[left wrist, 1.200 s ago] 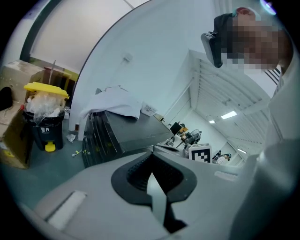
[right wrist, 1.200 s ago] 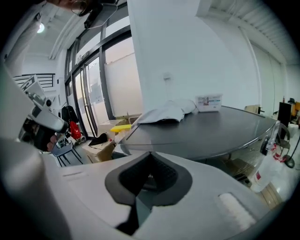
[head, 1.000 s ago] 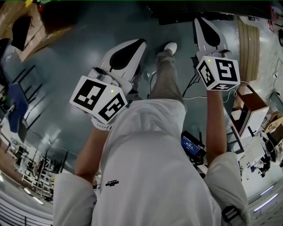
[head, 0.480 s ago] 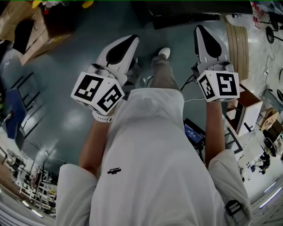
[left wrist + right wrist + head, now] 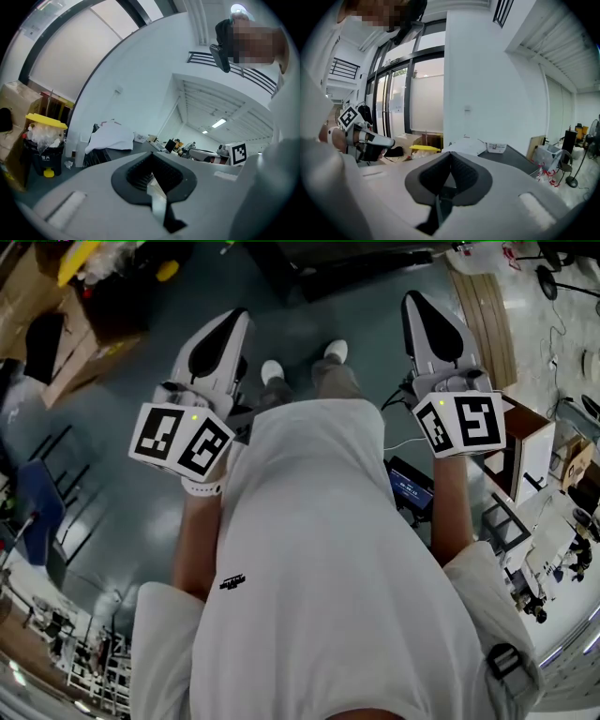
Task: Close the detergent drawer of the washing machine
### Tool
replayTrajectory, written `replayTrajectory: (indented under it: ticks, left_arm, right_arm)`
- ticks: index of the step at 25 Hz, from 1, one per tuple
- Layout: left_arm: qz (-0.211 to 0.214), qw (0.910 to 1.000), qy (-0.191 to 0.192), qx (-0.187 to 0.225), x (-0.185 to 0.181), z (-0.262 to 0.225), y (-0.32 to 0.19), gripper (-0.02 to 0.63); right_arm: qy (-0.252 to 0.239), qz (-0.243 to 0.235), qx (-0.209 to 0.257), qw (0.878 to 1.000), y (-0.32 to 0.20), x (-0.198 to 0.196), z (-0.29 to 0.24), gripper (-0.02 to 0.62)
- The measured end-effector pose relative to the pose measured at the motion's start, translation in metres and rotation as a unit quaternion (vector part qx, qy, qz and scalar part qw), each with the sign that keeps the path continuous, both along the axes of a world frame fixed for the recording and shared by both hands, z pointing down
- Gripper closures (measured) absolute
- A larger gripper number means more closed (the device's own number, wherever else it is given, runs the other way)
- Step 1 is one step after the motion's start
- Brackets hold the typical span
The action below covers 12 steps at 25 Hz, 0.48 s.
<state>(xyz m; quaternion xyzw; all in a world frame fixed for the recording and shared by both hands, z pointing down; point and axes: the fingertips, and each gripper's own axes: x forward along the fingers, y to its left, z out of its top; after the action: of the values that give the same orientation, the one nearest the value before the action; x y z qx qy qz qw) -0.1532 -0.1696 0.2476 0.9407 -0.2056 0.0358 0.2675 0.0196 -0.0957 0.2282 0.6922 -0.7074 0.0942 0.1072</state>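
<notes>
No washing machine or detergent drawer shows in any view. In the head view I look down on a person's white shirt and both forearms, held out over a grey-green floor. My left gripper point(image 5: 234, 320) points forward at the left, its jaws pressed together with nothing between them. My right gripper point(image 5: 419, 302) points forward at the right, likewise shut and empty. In the left gripper view the black pads point(image 5: 151, 159) meet at the tip. The right gripper view shows its pads point(image 5: 450, 159) closed the same way, with the left gripper's marker cube point(image 5: 348, 117) at its left.
A black bin with a yellow lid point(image 5: 44, 140) and cardboard boxes point(image 5: 56, 324) stand at the left. A dark table with a white cloth point(image 5: 110, 137) lies ahead. A wooden panel point(image 5: 487, 306), cables and boxes crowd the right. The person's shoes point(image 5: 334, 352) show between the grippers.
The person has walked forward and the floor has slid down the view. Both grippers have stayed shut; the left one has drifted left. A second shoe has come into sight.
</notes>
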Motion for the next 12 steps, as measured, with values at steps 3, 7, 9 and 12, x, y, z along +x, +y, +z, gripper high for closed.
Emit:
replayTrajectory:
  ticks: [3,7,9,12]
  left_arm:
    - [0.006,0.9999,0.009,0.009,-0.002,-0.011,0.002,0.591]
    - [0.018,0.9995,0.019,0.019,-0.007,-0.021,0.006,0.591]
    - [0.025,0.9993,0.020,0.022,-0.008,-0.024,0.010,0.591]
    - [0.038,0.9987,0.021,0.026,-0.007,-0.029,0.016,0.591]
  right_arm:
    - [0.005,0.010,0.013,1.000,0.010,-0.004,-0.020,0.600]
    - [0.018,0.023,0.031,0.999,0.027,-0.015,-0.041,0.600]
    - [0.027,0.029,0.035,0.999,0.035,-0.020,-0.045,0.600]
    - [0.043,0.037,0.031,0.998,0.047,-0.024,-0.045,0.601]
